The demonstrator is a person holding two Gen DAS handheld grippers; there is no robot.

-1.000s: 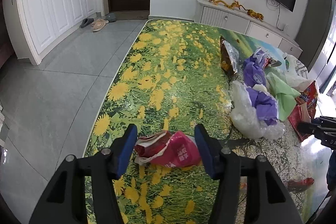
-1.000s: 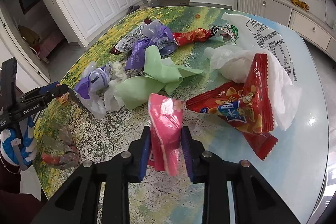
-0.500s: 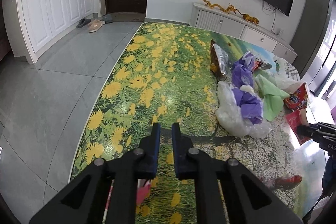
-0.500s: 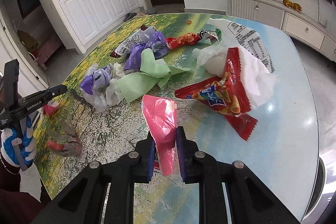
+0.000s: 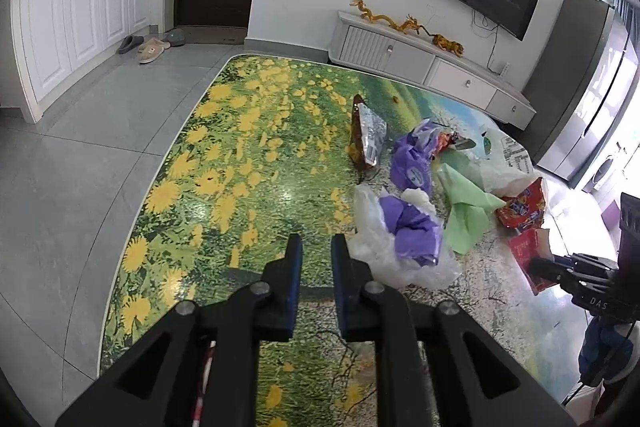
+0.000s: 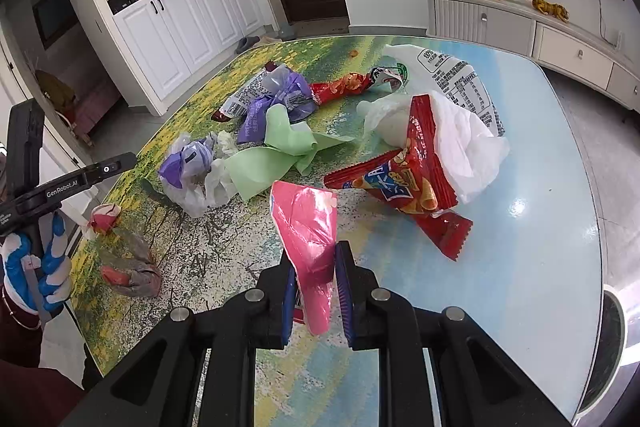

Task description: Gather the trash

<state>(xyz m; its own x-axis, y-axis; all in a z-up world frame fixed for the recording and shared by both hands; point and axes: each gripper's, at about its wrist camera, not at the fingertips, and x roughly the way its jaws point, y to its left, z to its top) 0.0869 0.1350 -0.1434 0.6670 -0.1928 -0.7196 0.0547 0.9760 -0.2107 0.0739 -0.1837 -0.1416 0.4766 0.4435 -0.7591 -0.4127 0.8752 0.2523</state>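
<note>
- Left wrist view:
  - The left gripper [image 5: 312,259] is hovering over the flowered table [image 5: 240,187]. Its fingers are sitting close together with only a narrow gap, and bare tabletop is showing through it.
  - A red-and-white sliver [image 5: 208,367] is peeking out under the gripper body; whether it is being pinched cannot be told.
  - The trash is lying ahead and to the right: a clear bag with purple plastic [image 5: 408,227] just beside the fingertips, a green sheet [image 5: 464,219] past it, and a foil packet [image 5: 366,139] farther off.
  - At the right edge, the right gripper [image 5: 548,267] is holding a pink wrapper [image 5: 528,259] above the table.
- Right wrist view:
  - The right gripper [image 6: 314,267] is pinching the pink wrapper [image 6: 308,227] by its lower part; the wrapper is sticking up and fanning out above the fingers, off the table [image 6: 540,227].
  - A red snack bag [image 6: 416,187] is leaning on a white bag [image 6: 460,131] just behind it.
  - The green sheet [image 6: 280,155] and purple plastic [image 6: 184,163] are lying to the left.
  - A grey-red wrapper [image 6: 132,271] is lying near the table's left edge, with a crumpled red wrapper [image 6: 103,219] beside it.
  - A gloved hand [image 6: 36,267] is gripping the left gripper [image 6: 128,159] at the far left.
</note>
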